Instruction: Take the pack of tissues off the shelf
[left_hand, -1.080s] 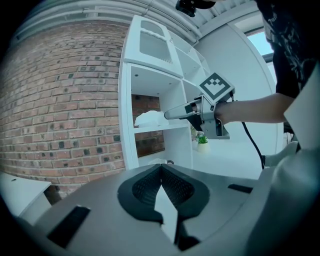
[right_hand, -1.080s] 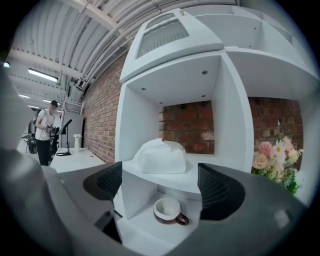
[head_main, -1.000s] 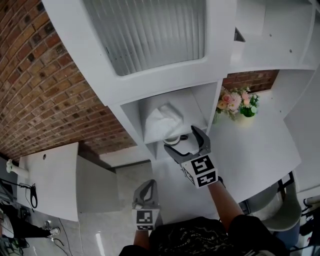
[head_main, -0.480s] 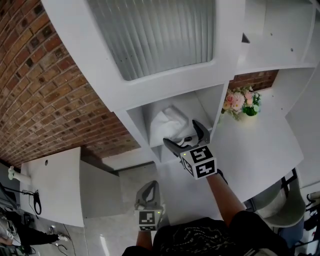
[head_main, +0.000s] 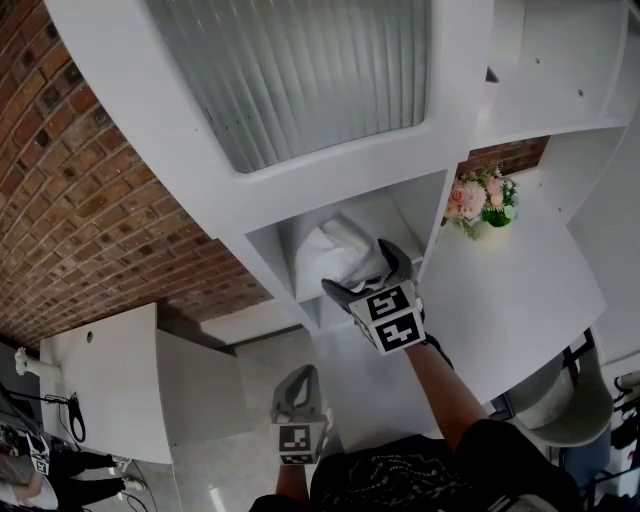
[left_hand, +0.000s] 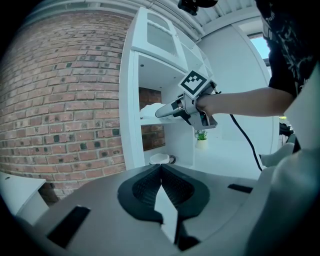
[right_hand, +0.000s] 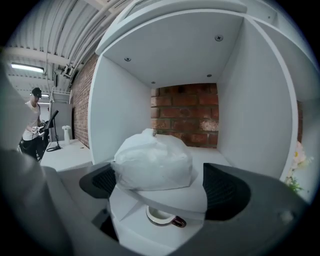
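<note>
White shelf (head_main: 268, 250), open compartment with a brick wall (right_hand: 185, 115) showing at its back. Pack of tissues (right_hand: 152, 162), a soft white plastic-wrapped bundle, sat on the shelf board near its front edge, roughly midway between the two side walls.

Right gripper (head_main: 360, 270) was held at the mouth of the shelf, pointing in and slightly down. Its jaws had just been opening and stood wide, one on each side of the pack. The left pad lay close against the wrapper and the right pad stood off with a clear gap, so nothing was squeezed and the pack's weight was on the shelf.

Left gripper (left_hand: 161, 170) was low and well out in front of the shelf, jaw tips closed together, nothing between them.

A white cup (right_hand: 161, 216) with a dark handle stood under the shelf board, in the space below. Pink flowers (head_main: 482, 200) in a small pot stood just past the shelf's right wall. A ribbed frosted panel (head_main: 300, 70) sat directly above the shelf. A person (right_hand: 32, 125) stood far off to the shelf's left.
</note>
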